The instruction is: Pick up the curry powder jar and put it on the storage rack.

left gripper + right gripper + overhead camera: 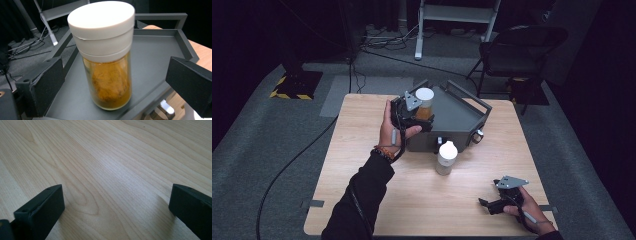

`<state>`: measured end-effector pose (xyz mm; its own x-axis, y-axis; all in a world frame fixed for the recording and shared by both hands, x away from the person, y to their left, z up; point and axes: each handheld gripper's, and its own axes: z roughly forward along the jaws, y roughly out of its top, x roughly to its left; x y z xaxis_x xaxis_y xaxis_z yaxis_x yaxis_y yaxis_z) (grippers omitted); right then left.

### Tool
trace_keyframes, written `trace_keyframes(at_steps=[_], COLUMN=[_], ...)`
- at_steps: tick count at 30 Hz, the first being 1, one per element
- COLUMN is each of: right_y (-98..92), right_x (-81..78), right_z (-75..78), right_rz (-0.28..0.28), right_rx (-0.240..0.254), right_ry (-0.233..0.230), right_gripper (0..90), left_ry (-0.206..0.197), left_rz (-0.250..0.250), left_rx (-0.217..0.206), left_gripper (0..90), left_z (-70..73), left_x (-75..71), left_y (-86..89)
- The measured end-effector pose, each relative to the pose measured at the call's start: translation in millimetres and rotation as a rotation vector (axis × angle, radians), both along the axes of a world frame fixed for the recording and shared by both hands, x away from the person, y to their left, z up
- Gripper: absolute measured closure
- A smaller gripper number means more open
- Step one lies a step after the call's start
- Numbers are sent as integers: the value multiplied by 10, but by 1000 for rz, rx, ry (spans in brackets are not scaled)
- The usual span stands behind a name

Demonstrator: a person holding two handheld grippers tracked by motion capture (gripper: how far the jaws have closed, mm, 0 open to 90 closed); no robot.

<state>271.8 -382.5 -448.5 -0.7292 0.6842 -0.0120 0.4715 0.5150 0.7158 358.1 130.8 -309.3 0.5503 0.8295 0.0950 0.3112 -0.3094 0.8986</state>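
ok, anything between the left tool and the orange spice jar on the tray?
Nothing visible. The left tool is open, with the jar upright on the grey tray between its jaws and a gap on each side.

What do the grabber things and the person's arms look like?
Each gripper, the left gripper and the right gripper, is black with two blocky jaws and a grey three-cornered plate on top. A black cable trails from the left one. The left arm wears a black sleeve and a beaded bracelet.
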Motion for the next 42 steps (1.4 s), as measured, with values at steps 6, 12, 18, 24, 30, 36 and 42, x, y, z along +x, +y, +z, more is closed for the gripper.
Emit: trace_keyframes(at_steps=[6,12,18,24,30,36,42], right_y=[0,-1,0,0,0,0,-2], right_x=[0,0,0,0,0,0,2], right_z=[0,0,0,-1,-1,-1,-1], right_rz=[0,0,0,0,0,0,1], right_rx=[0,0,0,1,1,1,1], right_ry=[0,0,0,0,0,0,0], right_gripper=[0,0,0,0,0,0,0], left_ry=[-29,-34,-32,-21,-13,-2,23], left_rz=[-27,-55,-71,-90,-100,-100,-110], left_rx=[78,109,125,138,156,192,207], left_gripper=[19,18,18,18,18,18,18], left_z=[6,-43,-121,-205,-300,-394,-482], left_x=[-142,-246,-339,-411,-508,-616,-682], left_y=[-74,-93,-76,-29,23,53,91])
